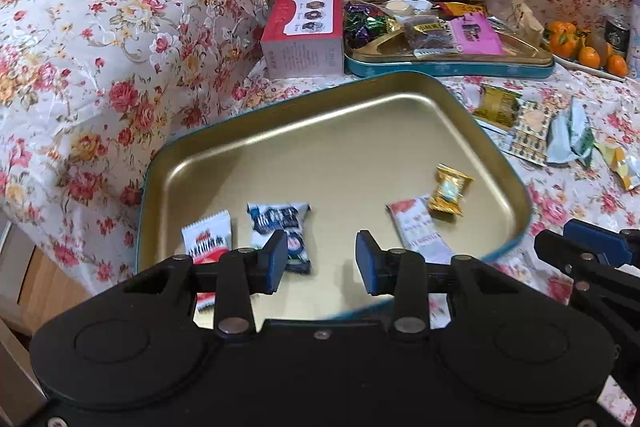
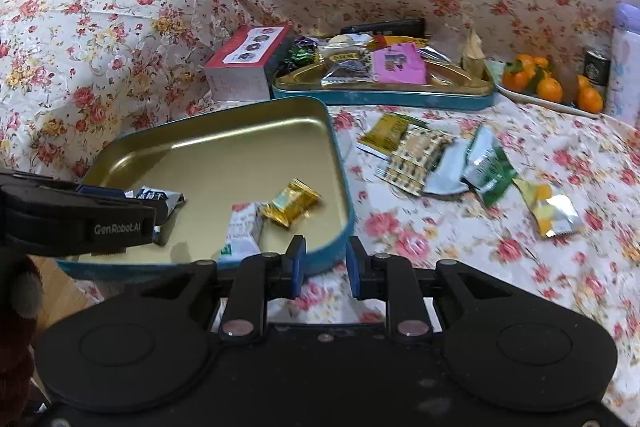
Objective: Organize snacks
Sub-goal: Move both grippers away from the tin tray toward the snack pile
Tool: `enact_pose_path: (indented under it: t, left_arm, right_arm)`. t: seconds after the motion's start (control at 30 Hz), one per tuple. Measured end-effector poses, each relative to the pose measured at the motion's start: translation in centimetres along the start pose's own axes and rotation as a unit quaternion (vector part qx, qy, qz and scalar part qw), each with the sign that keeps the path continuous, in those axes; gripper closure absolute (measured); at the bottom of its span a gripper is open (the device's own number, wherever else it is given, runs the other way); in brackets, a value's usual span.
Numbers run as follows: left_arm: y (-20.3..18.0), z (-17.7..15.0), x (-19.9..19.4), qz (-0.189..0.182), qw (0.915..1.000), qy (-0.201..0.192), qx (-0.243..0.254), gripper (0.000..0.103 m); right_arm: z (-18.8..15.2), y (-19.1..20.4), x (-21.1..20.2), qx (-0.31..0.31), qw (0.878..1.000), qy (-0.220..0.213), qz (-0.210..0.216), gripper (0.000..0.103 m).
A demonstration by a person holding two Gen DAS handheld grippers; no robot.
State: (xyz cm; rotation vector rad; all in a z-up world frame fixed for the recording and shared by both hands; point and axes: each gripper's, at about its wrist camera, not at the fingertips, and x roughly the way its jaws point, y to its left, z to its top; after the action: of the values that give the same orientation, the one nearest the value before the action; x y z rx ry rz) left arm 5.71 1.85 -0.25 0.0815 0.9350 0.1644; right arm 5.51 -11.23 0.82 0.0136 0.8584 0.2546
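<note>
Surface: floral cloth (image 2: 460, 227), loose snacks (image 2: 424, 155) beside gold tin (image 1: 280, 99)
Left tool (image 1: 322, 259): parted, empty, over tin's packets
Right tool (image 2: 324, 265): slightly parted, empty, at tin's corner

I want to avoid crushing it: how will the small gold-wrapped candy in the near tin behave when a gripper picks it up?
The gold-wrapped candy is probably light, being small. Its shiny foil looks slippery, so it may slide between the pads. The crinkled wrapper ends would likely bend; the plump middle seems firmer.
</note>
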Motion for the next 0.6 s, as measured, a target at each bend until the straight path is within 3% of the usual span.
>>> enact_pose_path:
  t: [0.6]
  left_arm:
    - [-7.4,-5.3,-2.6,-0.031,0.9976,0.049,0.037,0.056]
  right_arm:
    - [-6.1,-5.5,-4.5,0.037,0.999,0.026,-0.025,0.078]
